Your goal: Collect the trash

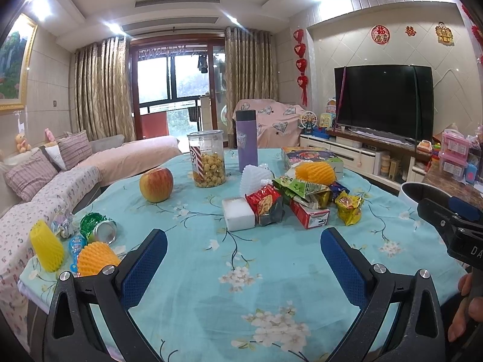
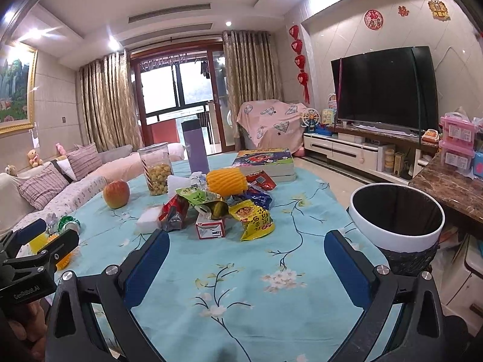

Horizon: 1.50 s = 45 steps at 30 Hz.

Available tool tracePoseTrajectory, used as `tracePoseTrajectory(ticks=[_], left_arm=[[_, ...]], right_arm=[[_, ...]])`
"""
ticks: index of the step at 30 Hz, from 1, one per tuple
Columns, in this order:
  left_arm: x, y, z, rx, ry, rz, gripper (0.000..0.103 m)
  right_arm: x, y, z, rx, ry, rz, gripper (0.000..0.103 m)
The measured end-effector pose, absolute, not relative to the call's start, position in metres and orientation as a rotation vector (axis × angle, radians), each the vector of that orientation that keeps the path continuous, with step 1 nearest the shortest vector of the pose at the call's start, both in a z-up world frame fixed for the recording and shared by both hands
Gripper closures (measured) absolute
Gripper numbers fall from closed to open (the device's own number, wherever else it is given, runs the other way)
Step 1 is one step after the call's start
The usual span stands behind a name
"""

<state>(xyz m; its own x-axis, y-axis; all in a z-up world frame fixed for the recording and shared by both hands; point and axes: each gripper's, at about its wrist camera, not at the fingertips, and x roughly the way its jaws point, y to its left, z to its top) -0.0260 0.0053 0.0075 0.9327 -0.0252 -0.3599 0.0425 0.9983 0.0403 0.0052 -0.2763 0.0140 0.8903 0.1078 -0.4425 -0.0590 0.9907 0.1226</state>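
A heap of trash lies mid-table: a red snack wrapper [image 1: 265,202], a green wrapper [image 1: 297,187], a yellow wrapper [image 2: 253,220], a small red carton [image 2: 209,229], a white foam block [image 1: 238,214] and an orange foam net [image 2: 226,182]. More trash sits at the left edge: a crushed green can [image 1: 98,227], a yellow foam net [image 1: 46,246] and an orange foam net [image 1: 95,258]. A white trash bin [image 2: 398,235] with a black liner stands off the table's right side. My left gripper [image 1: 244,256] is open and empty above the cloth. My right gripper [image 2: 246,258] is open and empty, left of the bin.
An apple [image 1: 156,184], a popcorn jar [image 1: 208,158], a purple bottle [image 1: 247,141] and a stack of books [image 2: 265,164] stand at the back of the table [image 1: 271,286]. A sofa [image 1: 45,187] runs along the left. A TV cabinet [image 2: 356,150] is at the right.
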Motion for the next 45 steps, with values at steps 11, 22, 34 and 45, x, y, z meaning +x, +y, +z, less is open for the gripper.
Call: tracePoseTrajectory(ticks=[11,22,34,45], left_arm=[[-0.026,0.005,0.006,0.05,0.37,-0.042,0.001],[-0.025,0.005,0.006,0.05,0.372,-0.044,0.001],[-0.01,0.005,0.0,0.052,0.417,-0.047,0.001],[0.037,0.004,-0.006,0.067,0.478,-0.067,0.004]], right_arm=[[0.004,-0.276,0.014,0.119,0.464,0.088,0.0],[0.006,-0.278,0.014,0.127,0.466,0.092,0.0],[0.015,-0.276,0.009,0.133,0.503,0.101,0.0],[0.047,-0.285,-0.004,0.147,0.59,0.091,0.0]])
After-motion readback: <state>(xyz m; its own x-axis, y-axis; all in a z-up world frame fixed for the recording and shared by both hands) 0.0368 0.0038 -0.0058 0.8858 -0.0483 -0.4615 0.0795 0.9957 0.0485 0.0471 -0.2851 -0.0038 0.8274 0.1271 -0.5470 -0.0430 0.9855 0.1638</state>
